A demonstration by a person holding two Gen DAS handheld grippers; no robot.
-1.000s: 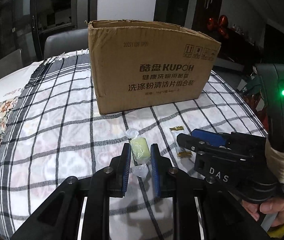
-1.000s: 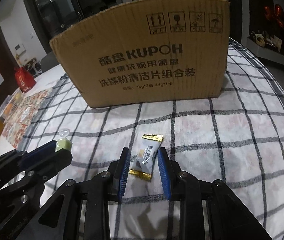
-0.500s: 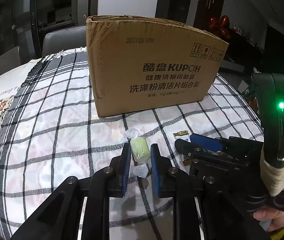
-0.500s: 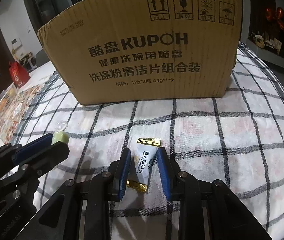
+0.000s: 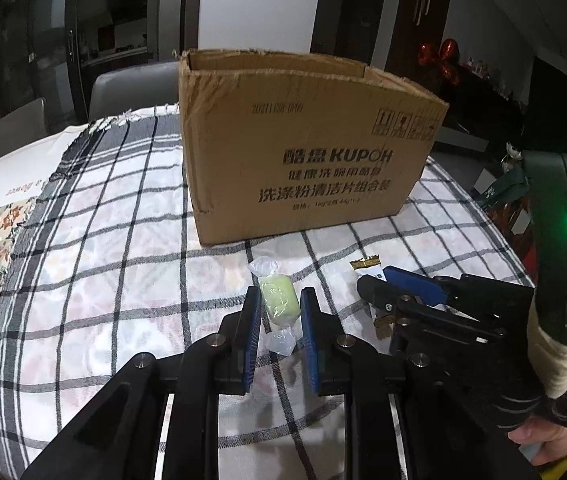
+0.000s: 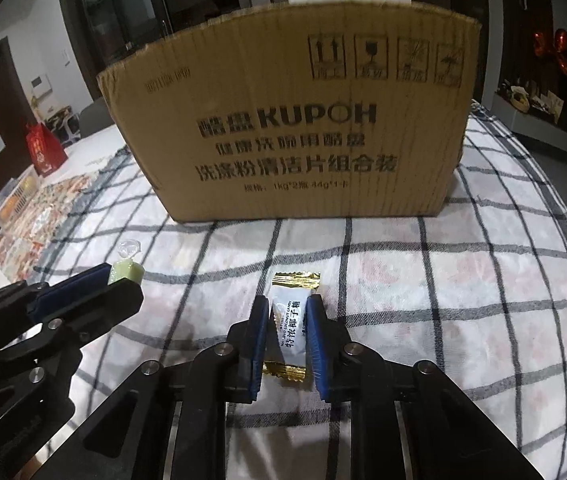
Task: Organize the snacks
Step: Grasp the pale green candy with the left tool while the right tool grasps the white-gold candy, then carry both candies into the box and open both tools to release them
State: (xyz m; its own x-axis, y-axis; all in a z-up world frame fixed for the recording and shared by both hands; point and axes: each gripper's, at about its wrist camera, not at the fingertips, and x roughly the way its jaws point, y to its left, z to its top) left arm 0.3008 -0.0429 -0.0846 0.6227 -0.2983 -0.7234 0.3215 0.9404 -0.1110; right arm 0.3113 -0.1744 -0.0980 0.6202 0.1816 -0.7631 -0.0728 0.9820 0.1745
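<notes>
Cardboard box (image 6: 287, 120) behind both tools (each gripping candy), checked cloth (image 6: 463, 280)

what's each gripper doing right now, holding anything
Left gripper: closed on the green candy.
Right gripper: closed on the white coconut candy.

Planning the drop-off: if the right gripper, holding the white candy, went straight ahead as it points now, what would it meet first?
Probably the front wall of the cardboard box. The right gripper, shut on the white candy, points at it below the rim, with only checked tablecloth between; depth is uncertain.
</notes>
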